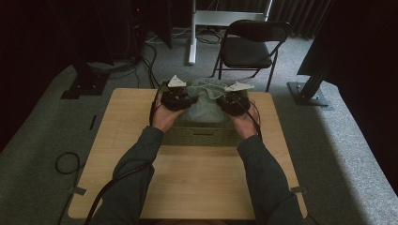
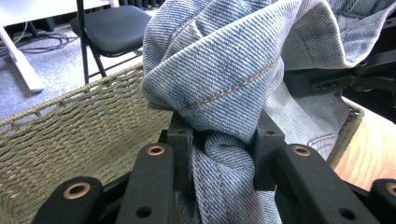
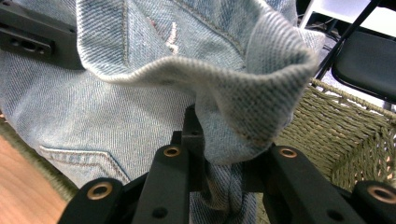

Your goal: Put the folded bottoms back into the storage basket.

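Note:
A light blue denim garment (image 1: 204,105) hangs bunched between both grippers over a woven olive basket (image 1: 202,133) at the table's far middle. My left gripper (image 1: 176,99) is shut on a thick fold of the denim (image 2: 219,93), the cloth squeezed between its black jaws. My right gripper (image 1: 233,102) is shut on the denim's (image 3: 187,93) other side, a rolled edge pinched between its jaws. The basket's mesh wall (image 2: 79,135) shows beside the left jaws, and the basket's wall (image 3: 345,135) also lies right of the right jaws. Part of the basket's inside is hidden by the cloth.
The wooden table (image 1: 192,183) stretches toward the person. A black folding chair (image 1: 251,44) stands on grey carpet behind the table. A white desk leg (image 1: 192,33) and black stands (image 1: 89,77) flank the far side. Cables (image 1: 65,161) trail on the floor at left.

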### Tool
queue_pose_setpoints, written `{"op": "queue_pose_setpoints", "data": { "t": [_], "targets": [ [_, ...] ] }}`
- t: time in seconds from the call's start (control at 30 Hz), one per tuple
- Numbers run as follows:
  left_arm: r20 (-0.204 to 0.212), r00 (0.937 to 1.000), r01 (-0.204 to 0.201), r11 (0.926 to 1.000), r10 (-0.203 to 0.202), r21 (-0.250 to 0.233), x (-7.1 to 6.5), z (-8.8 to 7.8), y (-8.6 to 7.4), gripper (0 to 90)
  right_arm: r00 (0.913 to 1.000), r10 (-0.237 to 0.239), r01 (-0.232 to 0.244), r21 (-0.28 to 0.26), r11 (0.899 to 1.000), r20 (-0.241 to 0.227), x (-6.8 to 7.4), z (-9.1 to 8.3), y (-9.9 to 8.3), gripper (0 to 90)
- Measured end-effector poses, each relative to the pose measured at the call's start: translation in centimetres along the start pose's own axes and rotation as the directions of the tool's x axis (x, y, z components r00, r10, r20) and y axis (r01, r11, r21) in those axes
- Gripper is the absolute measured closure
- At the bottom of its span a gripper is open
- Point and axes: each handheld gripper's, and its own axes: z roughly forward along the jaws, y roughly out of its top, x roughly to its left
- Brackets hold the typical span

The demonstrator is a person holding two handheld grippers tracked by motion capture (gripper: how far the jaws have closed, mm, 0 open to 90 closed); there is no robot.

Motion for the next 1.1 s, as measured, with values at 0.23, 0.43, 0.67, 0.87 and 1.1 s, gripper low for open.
{"op": "queue_pose_setpoints", "data": {
  "t": [0.23, 0.43, 0.67, 0.87, 1.1],
  "targets": [
    [-0.007, 0.9998, 0.017, 0.9992, -0.017, 0.037, 0.5, 0.8, -0.1, 67.6, 0.9996, 0.026, -0.026, 0.011, 1.0, -0.003, -0.5, 1.0, -0.3, 76.8],
    [-0.178, 0.9709, 0.187, 0.9718, -0.16, 0.144, 3.4, 2.0, -1.2, 50.9, 0.9769, 0.173, -0.201, 0.274, 0.94, 0.126, -3.9, 5.1, -0.9, 55.0],
    [-0.207, 0.97, 0.157, 0.9789, -0.128, 0.131, 3.6, 1.0, -1.2, 51.6, 0.9621, 0.192, -0.232, 0.214, 0.949, 0.194, -5.3, 4.3, -1.4, 54.7],
    [-0.216, 0.9697, 0.144, 0.9815, -0.114, 0.127, 3.5, 0.6, -1.1, 52.1, 0.9726, 0.171, -0.201, 0.198, 0.959, 0.157, -5.4, 3.6, -1.8, 55.2],
    [-0.222, 0.9684, 0.142, 0.9828, -0.113, 0.119, 3.8, 0.2, -1.2, 52.1, 0.9756, 0.173, -0.195, 0.173, 0.965, 0.135, -5.7, 2.8, -1.8, 55.2]
  ]
}}
